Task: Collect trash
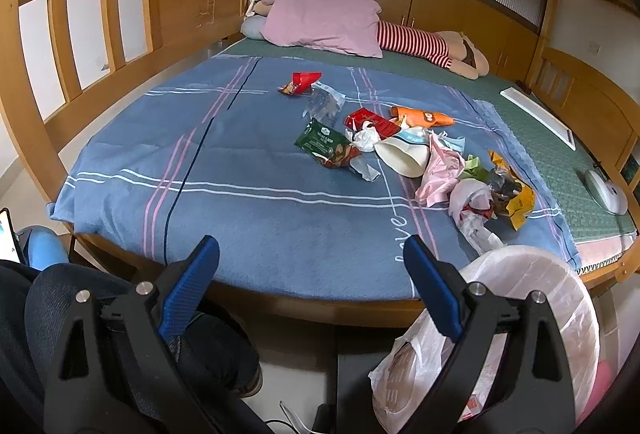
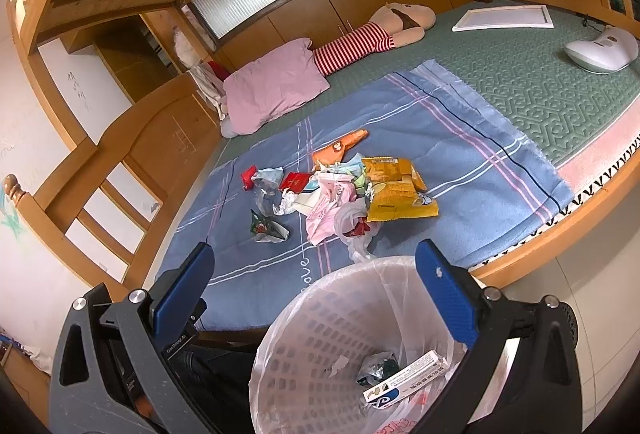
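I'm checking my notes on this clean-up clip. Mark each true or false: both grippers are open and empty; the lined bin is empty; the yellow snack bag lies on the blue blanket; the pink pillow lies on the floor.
1. Both the left gripper and the right gripper are open and empty. True.
2. The white plastic-lined bin is empty. False: it holds a small white carton and scraps.
3. The yellow snack bag lies on the blue striped blanket. True.
4. The pink pillow lies on the floor. False: it lies on the bed.
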Available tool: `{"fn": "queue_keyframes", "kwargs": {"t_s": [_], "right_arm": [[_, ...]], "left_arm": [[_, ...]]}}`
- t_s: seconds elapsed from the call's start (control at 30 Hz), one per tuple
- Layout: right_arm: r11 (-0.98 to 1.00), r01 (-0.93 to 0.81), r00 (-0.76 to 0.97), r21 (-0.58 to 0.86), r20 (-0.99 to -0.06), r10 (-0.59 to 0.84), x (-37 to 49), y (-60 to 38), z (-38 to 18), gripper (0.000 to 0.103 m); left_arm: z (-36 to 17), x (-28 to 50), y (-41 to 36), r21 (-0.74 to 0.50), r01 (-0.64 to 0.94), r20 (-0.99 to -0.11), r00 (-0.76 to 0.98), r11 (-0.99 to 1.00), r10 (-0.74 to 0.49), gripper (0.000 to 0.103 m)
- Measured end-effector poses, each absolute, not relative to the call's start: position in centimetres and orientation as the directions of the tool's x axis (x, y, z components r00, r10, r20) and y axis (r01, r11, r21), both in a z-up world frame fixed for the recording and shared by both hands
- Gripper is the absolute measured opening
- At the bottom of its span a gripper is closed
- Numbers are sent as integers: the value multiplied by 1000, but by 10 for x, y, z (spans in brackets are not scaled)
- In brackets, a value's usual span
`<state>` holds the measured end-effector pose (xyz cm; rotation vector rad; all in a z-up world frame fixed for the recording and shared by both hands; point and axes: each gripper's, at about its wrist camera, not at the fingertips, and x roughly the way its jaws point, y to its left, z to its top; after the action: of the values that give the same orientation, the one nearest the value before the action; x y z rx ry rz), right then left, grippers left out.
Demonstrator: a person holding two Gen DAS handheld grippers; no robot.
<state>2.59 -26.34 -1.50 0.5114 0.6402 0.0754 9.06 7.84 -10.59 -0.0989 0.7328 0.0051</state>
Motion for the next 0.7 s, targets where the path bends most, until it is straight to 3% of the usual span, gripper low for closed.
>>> {"fn": "queue_keyframes", "kwargs": {"t_s": [0.7], "right_arm": [[870,108,796,481,-566,214,28,-269,-23,98]], "left_arm": [[-107,104,81,-83,-26,-688,724,996,-39,93]]}}
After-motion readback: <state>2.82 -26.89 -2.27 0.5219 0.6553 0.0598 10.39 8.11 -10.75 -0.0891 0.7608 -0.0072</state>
